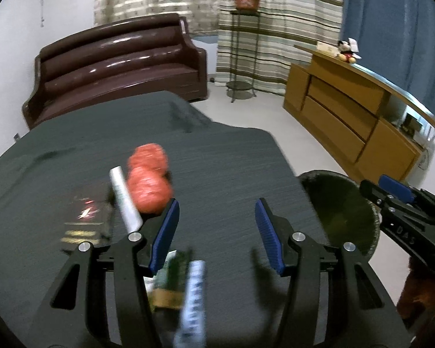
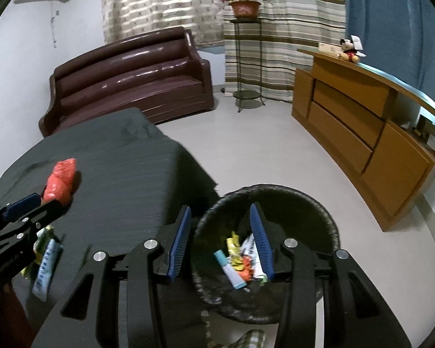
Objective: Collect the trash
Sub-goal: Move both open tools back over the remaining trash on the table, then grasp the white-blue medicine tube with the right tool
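Observation:
My left gripper point(image 1: 217, 232) is open and empty above a table draped in dark cloth point(image 1: 217, 159). On the cloth lie two red crumpled wrappers point(image 1: 148, 177), a white tube point(image 1: 126, 200), a dark packet point(image 1: 84, 223), a blue-white wrapper point(image 1: 192, 298) and a green-brown packet point(image 1: 171, 278). My right gripper point(image 2: 221, 246) is open and empty over a black woven trash basket point(image 2: 330, 229) on the floor. Several wrappers point(image 2: 240, 261) lie inside it. The right gripper also shows in the left wrist view point(image 1: 391, 191), above the basket point(image 1: 348, 203).
A brown leather sofa point(image 1: 116, 66) stands behind the table. A wooden cabinet point(image 1: 348, 116) runs along the right, with a plush toy point(image 1: 346, 50) on top. A plant stand point(image 1: 243, 43) is by the striped curtains. Pale floor lies between table and cabinet.

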A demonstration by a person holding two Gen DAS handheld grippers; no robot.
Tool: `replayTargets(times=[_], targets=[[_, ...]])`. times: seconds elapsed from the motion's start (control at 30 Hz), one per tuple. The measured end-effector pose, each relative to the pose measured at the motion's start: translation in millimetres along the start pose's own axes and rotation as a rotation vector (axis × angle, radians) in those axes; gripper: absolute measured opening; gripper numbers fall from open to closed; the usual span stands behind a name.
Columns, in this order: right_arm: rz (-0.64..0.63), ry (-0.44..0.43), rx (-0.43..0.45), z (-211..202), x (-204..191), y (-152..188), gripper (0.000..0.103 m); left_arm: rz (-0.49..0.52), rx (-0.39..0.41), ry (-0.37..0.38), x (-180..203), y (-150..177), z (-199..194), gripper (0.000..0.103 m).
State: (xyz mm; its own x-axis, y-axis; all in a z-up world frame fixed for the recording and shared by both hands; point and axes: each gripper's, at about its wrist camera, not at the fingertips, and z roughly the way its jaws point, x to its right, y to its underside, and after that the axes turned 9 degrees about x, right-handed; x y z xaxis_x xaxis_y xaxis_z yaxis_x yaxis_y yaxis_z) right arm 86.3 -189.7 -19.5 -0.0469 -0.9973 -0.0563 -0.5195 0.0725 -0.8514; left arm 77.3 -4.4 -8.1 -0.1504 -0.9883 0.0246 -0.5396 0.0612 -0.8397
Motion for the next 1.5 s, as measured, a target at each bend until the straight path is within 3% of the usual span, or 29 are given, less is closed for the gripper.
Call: replayTargets(times=[0.83, 1.13, 1.5], targets=[[-0.122, -0.182, -0.077, -15.0, -128.1, 31.5, 0.043, -0.103, -0.036, -0.167, -124.2, 45.8, -46.1, 0.056], [-0.162, -0.229, -0.112, -22.7, -160.5, 42.6, 0.046, -0.141, -0.038, -0.175, -151.3, 57.3, -55.6, 0.059], [-0.19, -0.194, -0.162, -19.8, -171.8, 50.7, 0.046, -0.161, -0.039, -0.159, -161.8, 62.7, -58.7, 0.059]])
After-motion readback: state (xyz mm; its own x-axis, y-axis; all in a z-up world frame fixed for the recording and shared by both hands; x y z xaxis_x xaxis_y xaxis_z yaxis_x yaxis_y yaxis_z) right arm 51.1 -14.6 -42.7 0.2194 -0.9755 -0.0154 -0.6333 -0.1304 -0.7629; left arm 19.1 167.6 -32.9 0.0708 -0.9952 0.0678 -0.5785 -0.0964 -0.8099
